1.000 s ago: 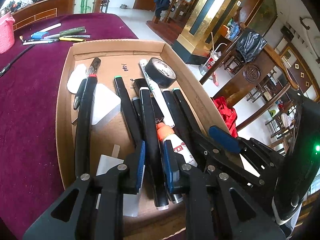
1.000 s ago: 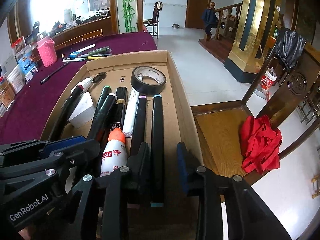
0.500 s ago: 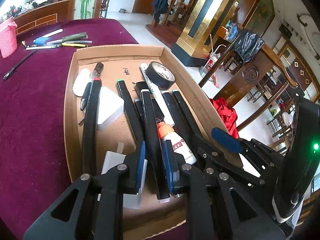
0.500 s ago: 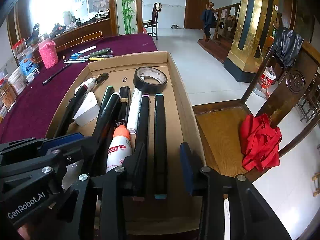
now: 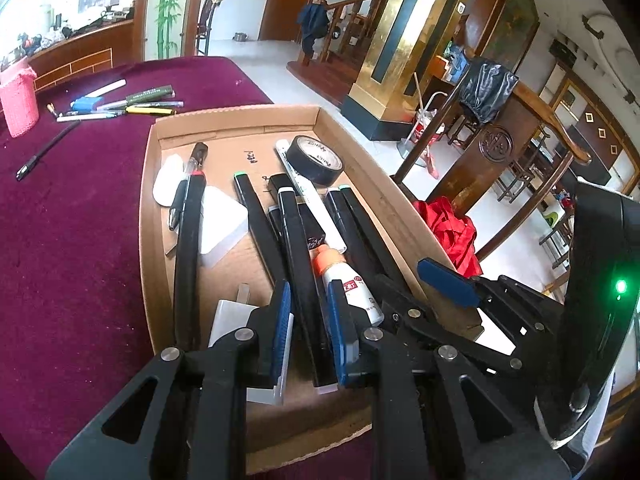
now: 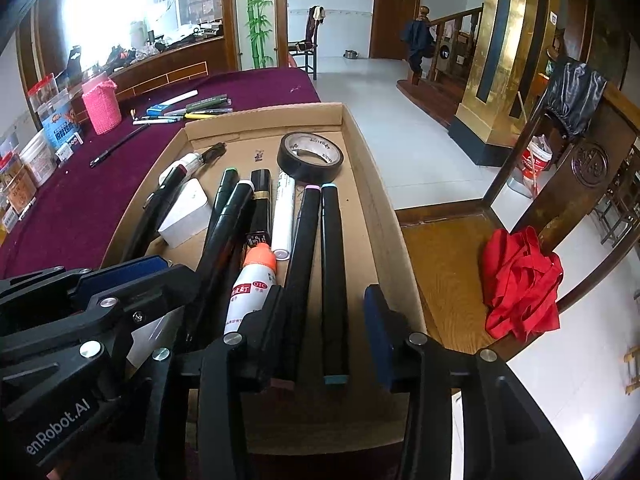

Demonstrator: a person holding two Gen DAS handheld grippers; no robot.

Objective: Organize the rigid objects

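Tablecloth (image 5: 72, 240) of maroon fabric underlies a shallow cardboard tray (image 5: 146, 208) set at the table's edge. Left gripper (image 5: 310, 334), at the tray's near end, is clenched on a black marker with a white end (image 5: 298, 248), its blue pads pressing both sides of the barrel. Right gripper (image 6: 326, 316) has its jaws opening; two black markers, one pink-tipped (image 6: 302, 256) and one blue-tipped (image 6: 333, 264), lie side by side on the tray floor between the pads, with a clear gap at the right pad. Tape roll (image 6: 310, 152), black, lies flat near the tray's far wall. White glue bottle with an orange cap (image 6: 250, 284) lies among the markers, just left of the pink-tipped one.
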